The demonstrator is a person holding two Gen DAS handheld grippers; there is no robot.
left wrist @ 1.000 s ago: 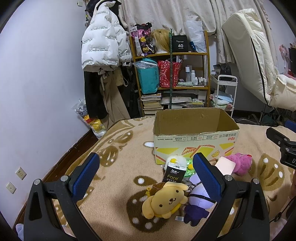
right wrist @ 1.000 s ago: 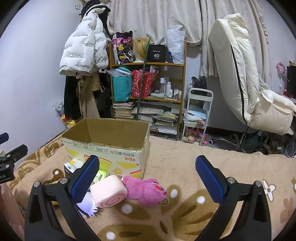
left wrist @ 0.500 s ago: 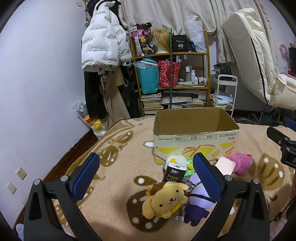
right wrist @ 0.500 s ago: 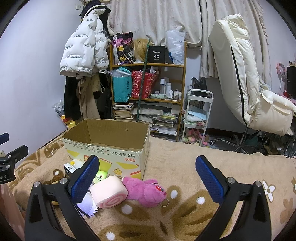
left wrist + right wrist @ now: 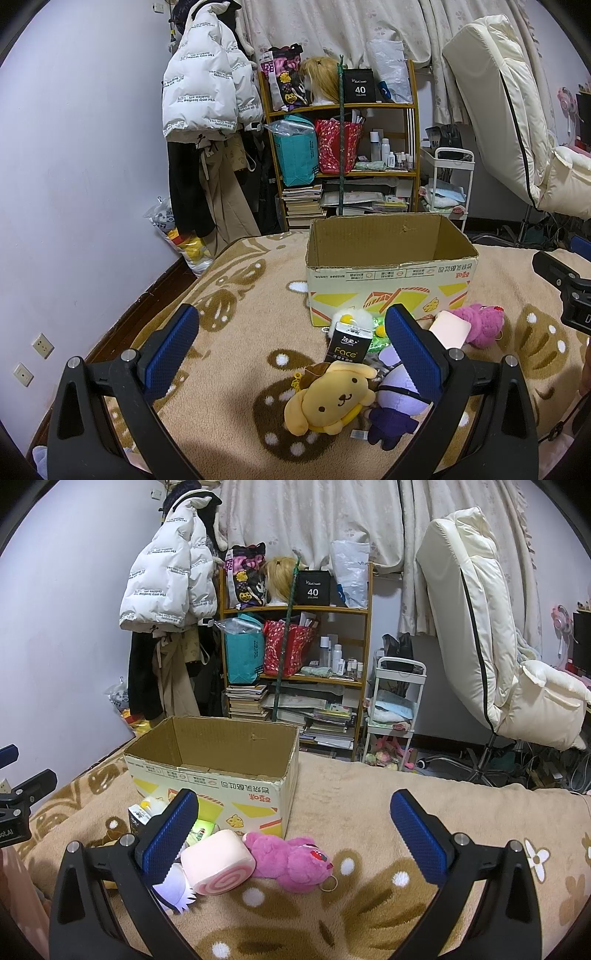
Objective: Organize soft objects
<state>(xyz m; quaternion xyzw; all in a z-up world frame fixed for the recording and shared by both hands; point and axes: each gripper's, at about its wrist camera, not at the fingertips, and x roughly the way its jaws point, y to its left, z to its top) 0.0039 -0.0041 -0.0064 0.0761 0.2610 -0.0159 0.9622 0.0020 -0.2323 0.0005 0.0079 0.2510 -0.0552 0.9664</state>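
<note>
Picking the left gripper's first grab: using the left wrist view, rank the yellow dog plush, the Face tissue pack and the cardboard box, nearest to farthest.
1. Yellow dog plush: lowest in view, between the fingers.
2. Face tissue pack: just behind it.
3. Cardboard box: farthest back, centre-right.

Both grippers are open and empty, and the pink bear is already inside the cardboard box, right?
Not quite. The pink bear is not in the cardboard box; it lies on the blanket in front of it, as the right wrist view shows. Both the left gripper and right gripper are open and empty.
</note>
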